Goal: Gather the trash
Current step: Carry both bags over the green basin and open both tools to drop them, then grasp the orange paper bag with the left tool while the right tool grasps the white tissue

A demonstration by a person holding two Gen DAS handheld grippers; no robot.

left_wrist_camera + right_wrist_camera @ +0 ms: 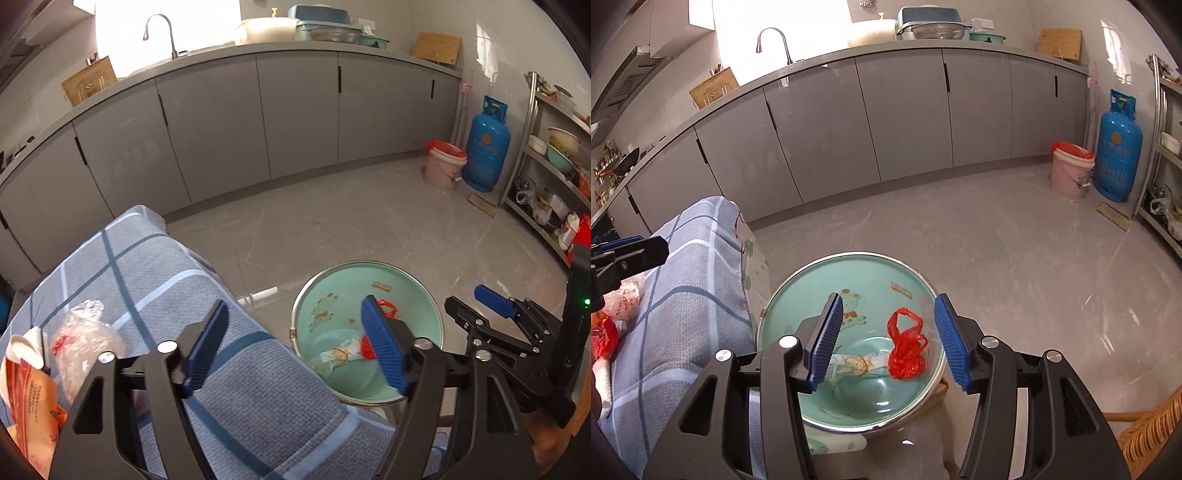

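Nearest, the right gripper (888, 339) hangs with its jaws spread wide and empty over the mint-green basin (798, 291), which serves as the trash bin. Inside it, at about 6 o'clock in the right wrist view, lie a crumpled red plastic bag (907, 350) and, touching it on the 9 o'clock side, a pale printed wrapper (855, 363).

Likewise the left gripper (293, 341) stands wide apart and holds nothing, poised above the blue checked cloth (155, 273) that covers the surface beside the basin. At 8 o'clock in the left wrist view more trash waits on that cloth: a crumpled clear plastic bag (79, 339), an orange printed packet (33, 406) and a white scrap (27, 347) just beside them.

Farther off, at 2 o'clock, a pink bucket (443, 166) stands next to a blue gas cylinder (487, 144) by the grey cabinets (295, 110).

By my judgement a drop into the basin is done and the next pick is in hand. That calls for swinging the left gripper toward 8 o'clock, lowering over the clear bag and closing gently on the flimsy film.
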